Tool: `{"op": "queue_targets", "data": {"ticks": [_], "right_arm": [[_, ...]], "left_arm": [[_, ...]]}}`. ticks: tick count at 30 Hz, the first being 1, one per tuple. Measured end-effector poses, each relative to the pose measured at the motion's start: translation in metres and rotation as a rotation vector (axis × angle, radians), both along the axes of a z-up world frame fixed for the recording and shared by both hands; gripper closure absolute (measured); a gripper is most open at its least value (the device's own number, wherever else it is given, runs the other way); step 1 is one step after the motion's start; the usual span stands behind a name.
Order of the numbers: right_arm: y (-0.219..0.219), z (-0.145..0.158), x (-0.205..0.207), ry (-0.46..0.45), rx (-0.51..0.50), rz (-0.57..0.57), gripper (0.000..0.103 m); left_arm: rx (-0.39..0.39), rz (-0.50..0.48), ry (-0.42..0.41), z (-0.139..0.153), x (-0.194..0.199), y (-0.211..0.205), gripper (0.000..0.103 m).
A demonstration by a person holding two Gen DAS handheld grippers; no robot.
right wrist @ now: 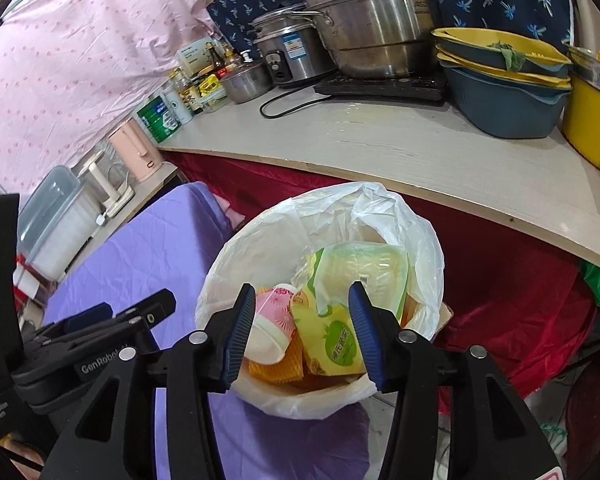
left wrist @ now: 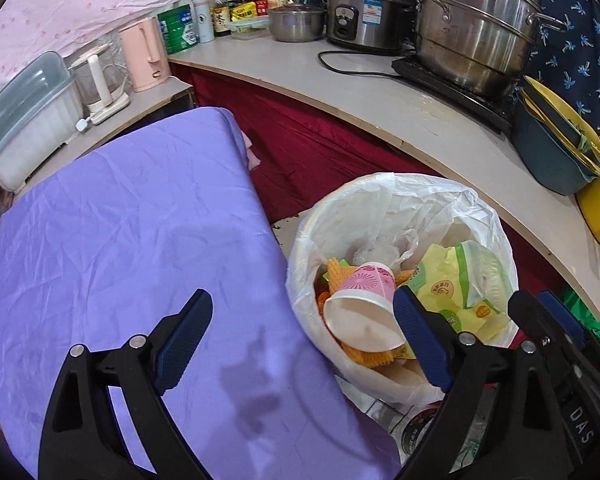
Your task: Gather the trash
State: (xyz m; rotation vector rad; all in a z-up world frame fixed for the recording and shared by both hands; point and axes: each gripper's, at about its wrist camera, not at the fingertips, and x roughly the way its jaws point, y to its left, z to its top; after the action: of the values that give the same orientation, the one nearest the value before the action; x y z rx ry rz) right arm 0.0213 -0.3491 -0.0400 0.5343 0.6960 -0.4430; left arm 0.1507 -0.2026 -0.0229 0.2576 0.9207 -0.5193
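A trash bin with a white plastic liner (left wrist: pixel 384 204) (right wrist: pixel 420 240) stands beside a purple-covered table (left wrist: pixel 132 220) (right wrist: pixel 152 256). Inside lie a pink paper cup (left wrist: pixel 364 292) (right wrist: pixel 274 320), yellow-green snack wrappers (left wrist: pixel 456 280) (right wrist: pixel 332 340) and orange wafer pieces (left wrist: pixel 340 270) (right wrist: pixel 276 372). My left gripper (left wrist: pixel 302 338) is open and empty, straddling the table's edge and the bin's rim. My right gripper (right wrist: pixel 302 334) is open and empty just above the bin's near side. The right gripper's finger (left wrist: pixel 540 320) shows at the right in the left wrist view, and the left gripper's finger (right wrist: pixel 100 320) shows at the left in the right wrist view.
A curved counter (left wrist: pixel 400 108) (right wrist: pixel 360 136) behind the bin carries steel pots (left wrist: pixel 472 28) (right wrist: pixel 372 16), a rice cooker (left wrist: pixel 364 12), stacked basins (right wrist: pixel 504 80) and bottles. A pink kettle (left wrist: pixel 144 54) and a lidded box (left wrist: pixel 24 120) stand on a low shelf at the left. Red cloth (left wrist: pixel 308 148) hangs under the counter.
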Motion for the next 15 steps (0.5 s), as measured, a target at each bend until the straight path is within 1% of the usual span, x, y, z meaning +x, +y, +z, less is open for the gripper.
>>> {"op": "queue_targets", "data": {"ticks": [5, 12, 15], "right_arm": [[0.016, 0.007, -0.009, 0.017, -0.038, 0.042, 0.049], [0.031, 0.014, -0.024, 0.039, -0.054, 0.078, 0.047], [0.037, 0.015, -0.027, 0.056, -0.067, 0.090, 0.041]], "left_arm": [[0.023, 0.029, -0.030, 0.006, -0.012, 0.018, 0.016], [0.048, 0.077, -0.043, 0.007, -0.025, 0.043, 0.015], [0.052, 0.107, -0.046, 0.006, -0.029, 0.052, 0.015]]}}
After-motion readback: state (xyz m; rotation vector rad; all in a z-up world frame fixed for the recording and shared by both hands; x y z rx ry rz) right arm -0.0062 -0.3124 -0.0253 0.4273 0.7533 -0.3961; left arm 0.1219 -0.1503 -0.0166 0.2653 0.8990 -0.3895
